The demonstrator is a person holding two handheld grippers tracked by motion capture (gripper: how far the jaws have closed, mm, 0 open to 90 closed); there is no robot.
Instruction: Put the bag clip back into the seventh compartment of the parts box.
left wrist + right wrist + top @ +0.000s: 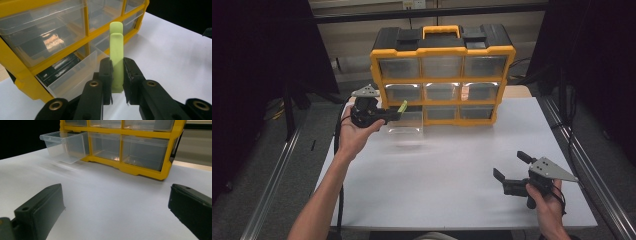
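A white table (447, 170) stands in a dim room, dark curtains to either side. At the left, the left gripper (393, 116) is clamped on a pale green clip (117, 57), held just over the pulled-out clear drawer (406, 122). Behind it stands the yellow organizer (443, 75), its drawers' contents hard to make out through the glare. At the right, the right gripper (509, 167) hovers over bare table with its jaws wide apart.
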